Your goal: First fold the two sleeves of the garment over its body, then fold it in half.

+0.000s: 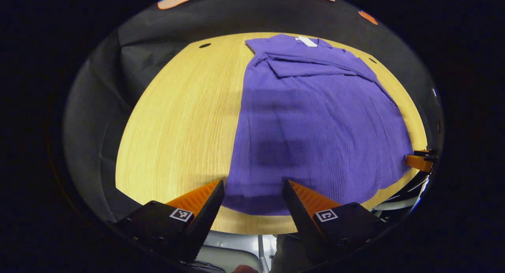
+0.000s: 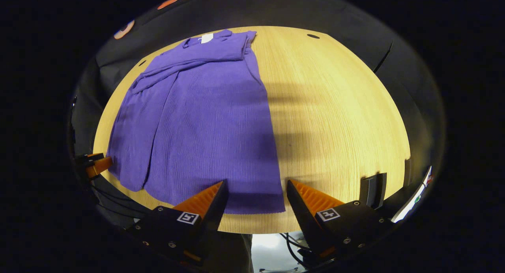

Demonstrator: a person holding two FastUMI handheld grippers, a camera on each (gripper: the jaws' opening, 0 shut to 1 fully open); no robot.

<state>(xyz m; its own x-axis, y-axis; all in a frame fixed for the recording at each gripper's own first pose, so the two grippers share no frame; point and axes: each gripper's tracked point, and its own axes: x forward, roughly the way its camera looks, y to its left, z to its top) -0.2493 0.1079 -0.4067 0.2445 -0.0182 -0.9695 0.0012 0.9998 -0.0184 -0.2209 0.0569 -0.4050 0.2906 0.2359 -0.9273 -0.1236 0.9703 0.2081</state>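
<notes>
Wooden table [image 1: 177, 119], black booth cloth behind. Purple garment [image 1: 315, 123] flat on it, both sleeves [image 1: 311, 66] folded over body, collar at far end. Left gripper [image 1: 253, 192] released above near hem's left corner; right gripper [image 2: 256, 192] released above near hem's right corner, neither visibly touching fabric.

Both views look forward from the near bench [image 1: 173, 119] edge. They share the purple garment [image 1: 315, 127], seen close, from opposite hem corners.
</notes>
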